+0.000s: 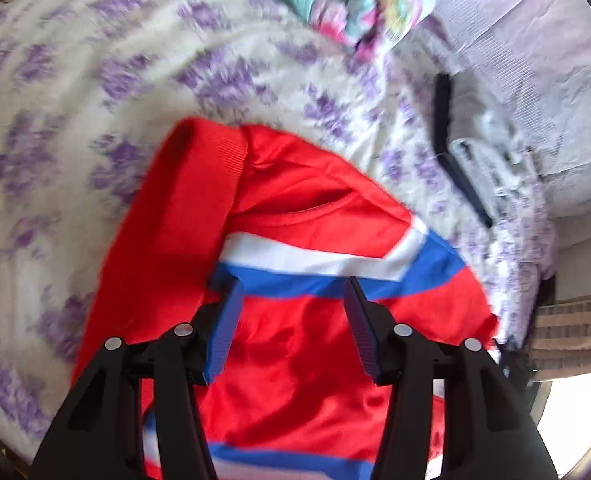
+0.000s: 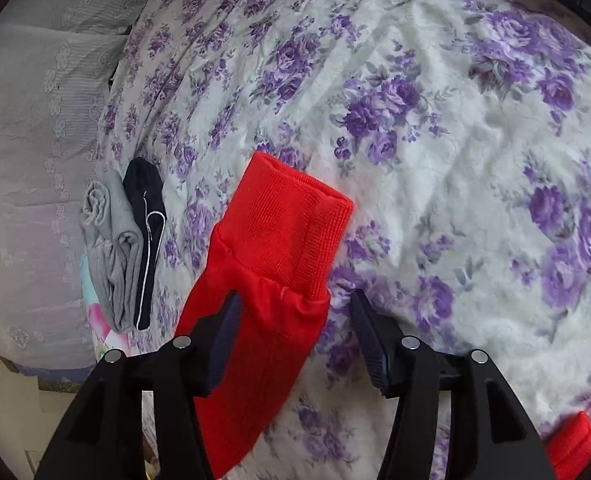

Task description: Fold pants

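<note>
The red track pants with white and blue stripes [image 1: 295, 200] are being lined up on the purple-flowered bedspread [image 2: 455, 140] for folding; the left gripper [image 1: 293, 290] and right gripper [image 2: 295, 304] are being held wide open, gripping nothing.

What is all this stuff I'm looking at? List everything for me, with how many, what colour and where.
pants: one pair, red with white and blue stripes, spread on the bed under both tools
ribbed cuff: one, red, at the pants' leg end
bedspread: one, white with purple flowers, under everything
folded clothes: two, one grey and one black, side by side near the bed's edge
colourful fabric: one bundle, teal, pink and purple, at the far side of the bed
left tool: one, black with blue pads, open above the pants
right tool: one, black, open above the cuff end
</note>
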`<state>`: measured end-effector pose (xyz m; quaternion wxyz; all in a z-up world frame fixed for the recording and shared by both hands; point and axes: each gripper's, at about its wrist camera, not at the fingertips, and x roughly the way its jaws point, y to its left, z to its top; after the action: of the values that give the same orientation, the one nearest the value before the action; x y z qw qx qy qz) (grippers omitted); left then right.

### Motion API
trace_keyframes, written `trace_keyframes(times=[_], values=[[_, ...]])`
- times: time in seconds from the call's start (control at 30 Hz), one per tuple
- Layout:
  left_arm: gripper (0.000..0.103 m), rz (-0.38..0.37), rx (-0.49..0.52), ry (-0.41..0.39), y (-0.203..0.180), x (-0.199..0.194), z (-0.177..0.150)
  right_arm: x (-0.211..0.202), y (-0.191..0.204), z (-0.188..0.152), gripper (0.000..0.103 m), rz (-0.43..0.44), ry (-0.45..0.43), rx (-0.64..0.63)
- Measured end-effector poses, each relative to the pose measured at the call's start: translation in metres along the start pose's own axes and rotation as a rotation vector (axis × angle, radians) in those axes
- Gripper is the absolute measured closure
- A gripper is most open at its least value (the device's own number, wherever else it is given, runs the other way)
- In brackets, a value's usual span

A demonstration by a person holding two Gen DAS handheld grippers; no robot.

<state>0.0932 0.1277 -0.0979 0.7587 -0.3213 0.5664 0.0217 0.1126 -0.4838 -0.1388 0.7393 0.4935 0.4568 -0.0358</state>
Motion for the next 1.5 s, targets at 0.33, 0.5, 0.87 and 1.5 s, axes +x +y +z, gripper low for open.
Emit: trace_keyframes(times=[0.33,0.5,0.87,1.5], values=[[0.058,0.044,0.059,-0.016,-0.007,0.022,0.026,-0.017,-0.015,0.005,0.092,-0.124,-0.059,-0.121],[0.058,0.073,0.161,-0.041,-0.021,0.010,0.021,-0.038,-0.027,0.004,0.075,-0.101,-0.082,-0.033],[0.057,0.216,0.056,-0.126,0.032,-0.025,0.034,0.010,0.138,-0.139,0.058,-0.032,0.093,-0.668],[0.024,0.155,0.068,-0.141,0.054,-0.032,0.056,0.053,0.232,-0.186,0.020,0.013,0.173,-1.098]])
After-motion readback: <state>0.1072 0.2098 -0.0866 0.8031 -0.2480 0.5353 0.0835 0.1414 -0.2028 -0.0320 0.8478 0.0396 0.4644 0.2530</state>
